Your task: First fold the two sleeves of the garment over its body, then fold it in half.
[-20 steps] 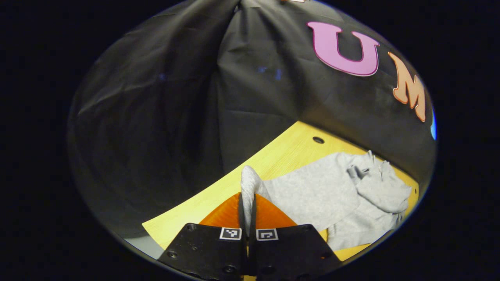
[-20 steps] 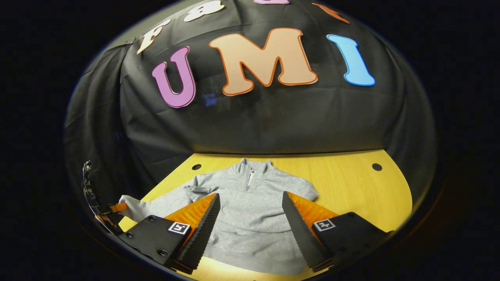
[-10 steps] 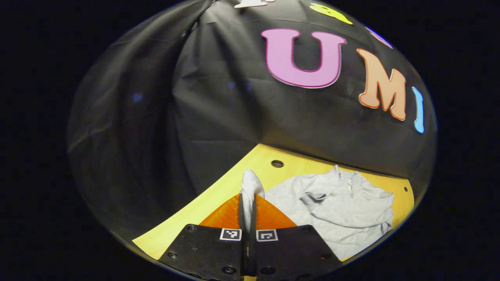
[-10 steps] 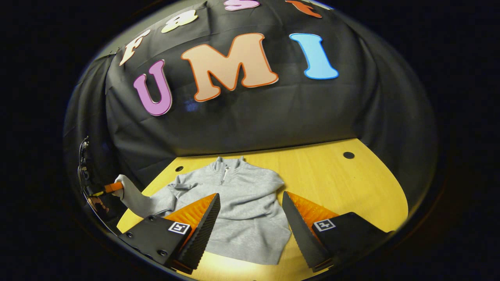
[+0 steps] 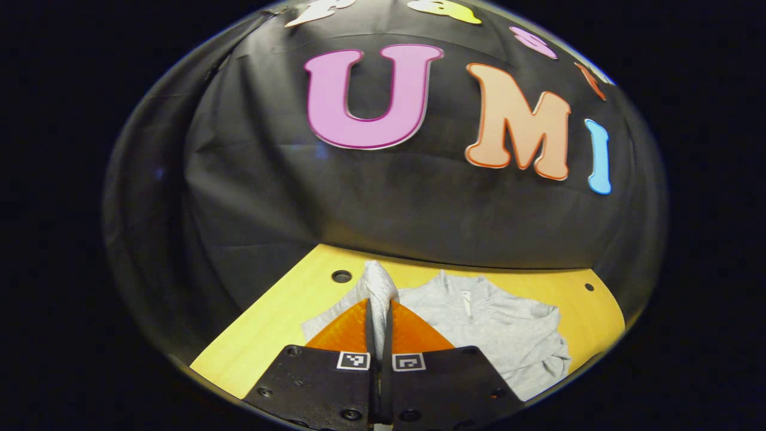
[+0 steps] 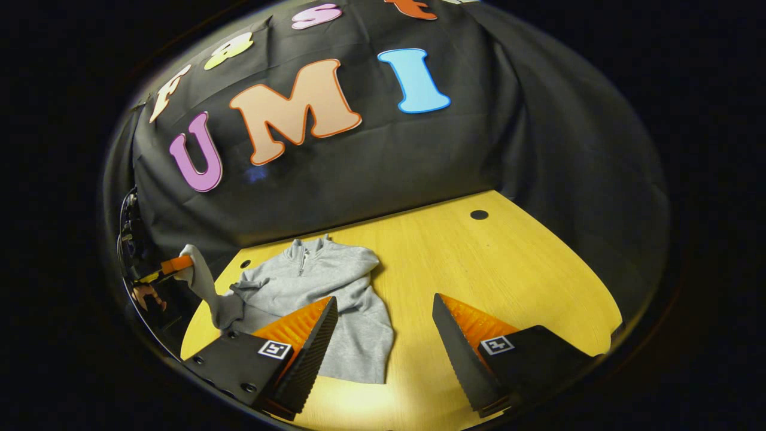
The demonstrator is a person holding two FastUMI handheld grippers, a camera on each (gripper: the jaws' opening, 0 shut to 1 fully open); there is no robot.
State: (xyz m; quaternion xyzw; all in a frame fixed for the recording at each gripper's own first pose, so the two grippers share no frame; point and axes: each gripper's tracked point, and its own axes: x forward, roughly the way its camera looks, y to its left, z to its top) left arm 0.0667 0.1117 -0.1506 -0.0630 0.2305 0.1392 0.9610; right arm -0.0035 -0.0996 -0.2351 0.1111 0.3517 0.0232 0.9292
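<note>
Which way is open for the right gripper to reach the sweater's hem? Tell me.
Probably yes, from straight ahead: the right gripper has its jaws open, and the sweater lies flat on the table with nothing between.

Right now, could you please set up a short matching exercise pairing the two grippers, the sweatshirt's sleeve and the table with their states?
Things:
1. left gripper
2. right gripper
3. sleeve
4. table

States:
A. lifted off the table by its cuff
B. open, holding nothing
C. yellow wood, with round holes
D. shut on grey fabric

Pairs: 1-D, 2-B, 3-A, 4-C
</note>
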